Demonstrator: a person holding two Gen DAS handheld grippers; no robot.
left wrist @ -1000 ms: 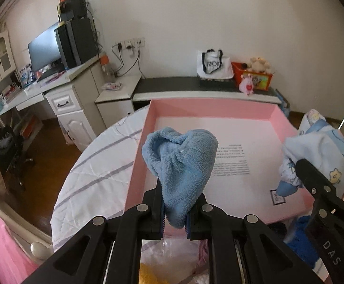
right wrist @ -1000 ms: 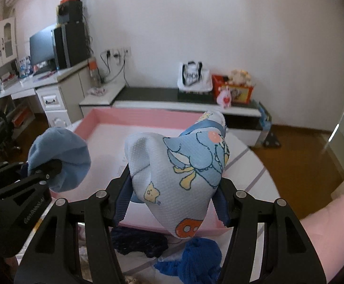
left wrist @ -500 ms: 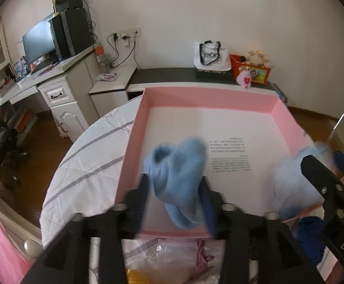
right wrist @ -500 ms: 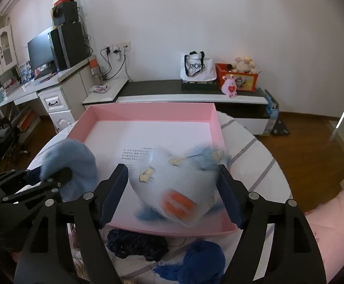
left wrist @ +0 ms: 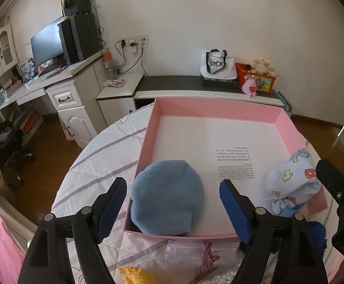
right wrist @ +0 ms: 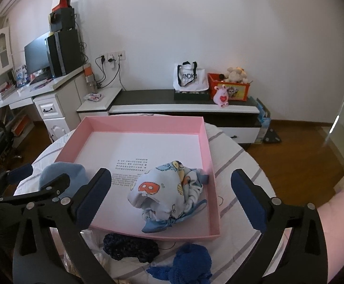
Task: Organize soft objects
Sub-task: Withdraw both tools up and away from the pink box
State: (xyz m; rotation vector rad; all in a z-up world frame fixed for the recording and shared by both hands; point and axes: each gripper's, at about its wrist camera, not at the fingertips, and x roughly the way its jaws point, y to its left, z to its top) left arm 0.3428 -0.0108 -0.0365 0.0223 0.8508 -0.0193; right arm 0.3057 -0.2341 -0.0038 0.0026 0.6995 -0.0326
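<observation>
A pink box (left wrist: pixel 219 108) with a white floor stands on the round table. A light blue fleece cloth (left wrist: pixel 167 196) lies loose in its near left corner, between the fingers of my left gripper (left wrist: pixel 173 207); the jaws are opening and the pads are clear of it. In the near right corner a cartoon-print cloth (right wrist: pixel 169 191) lies crumpled between the fingers of my right gripper (right wrist: pixel 170 198), whose jaws are also opening wide without touching it. The print cloth (left wrist: pixel 292 182) also shows in the left wrist view, and the blue cloth (right wrist: pixel 63 177) in the right wrist view.
On the striped tablecloth (right wrist: pixel 238 165) in front of the box lie a dark navy knitted piece (right wrist: pixel 129 246), a blue yarn piece (right wrist: pixel 190 262), a yellow knitted piece (left wrist: pixel 136 275) and a plastic bag (left wrist: pixel 190 248). A pink sleeve (right wrist: pixel 342 224) is at the right.
Both grippers opened and let go of their cloths, which dropped into the pink box. The left gripper sank a little toward the box.
</observation>
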